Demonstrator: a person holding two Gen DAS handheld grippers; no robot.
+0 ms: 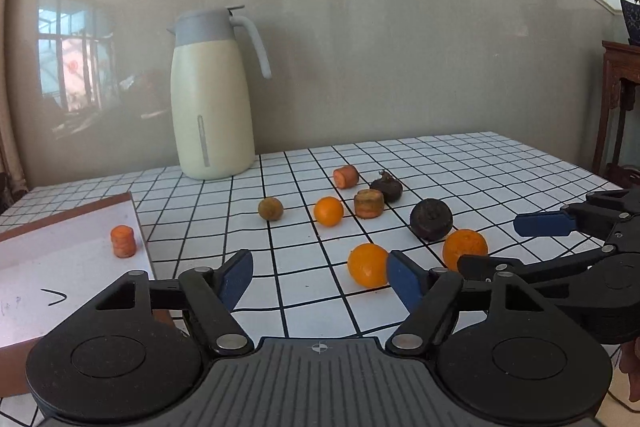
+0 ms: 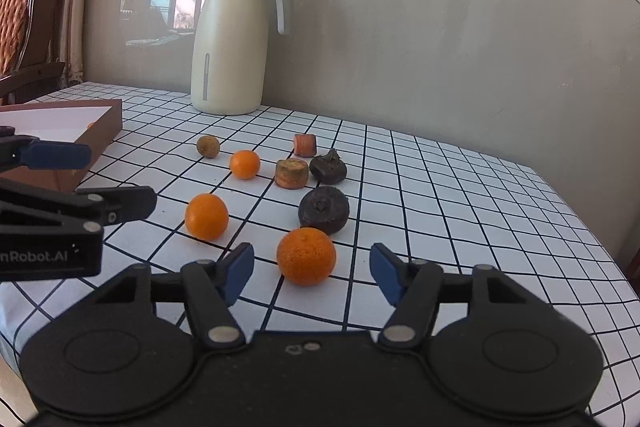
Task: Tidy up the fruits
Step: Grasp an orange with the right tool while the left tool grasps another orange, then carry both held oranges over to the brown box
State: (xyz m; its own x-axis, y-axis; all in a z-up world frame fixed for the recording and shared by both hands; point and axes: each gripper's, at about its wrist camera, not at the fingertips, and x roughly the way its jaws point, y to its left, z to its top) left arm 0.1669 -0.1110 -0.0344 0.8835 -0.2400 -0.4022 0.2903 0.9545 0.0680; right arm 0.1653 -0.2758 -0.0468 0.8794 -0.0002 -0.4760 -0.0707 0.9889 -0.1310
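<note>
Three oranges lie on the checked tablecloth (image 2: 460, 187). The nearest orange (image 2: 306, 256) sits between the fingers of my right gripper (image 2: 312, 273), with gaps on both sides, so the gripper is open. A second orange (image 1: 366, 265) lies just ahead of my left gripper (image 1: 320, 279), beside its right fingertip; that gripper is open and holds nothing. A small orange (image 1: 328, 211) lies farther back. Two dark round fruits (image 2: 323, 209) (image 2: 329, 167), a small brownish fruit (image 2: 208, 146) and two carrot pieces (image 2: 291, 173) (image 2: 305, 145) lie among them.
A brown box (image 1: 60, 227) with a white inside stands at the left and holds one carrot piece (image 1: 123, 241). A cream jug (image 1: 212, 95) with a grey lid stands by the back wall. The table's right edge drops off near a dark wooden stand (image 1: 620, 99).
</note>
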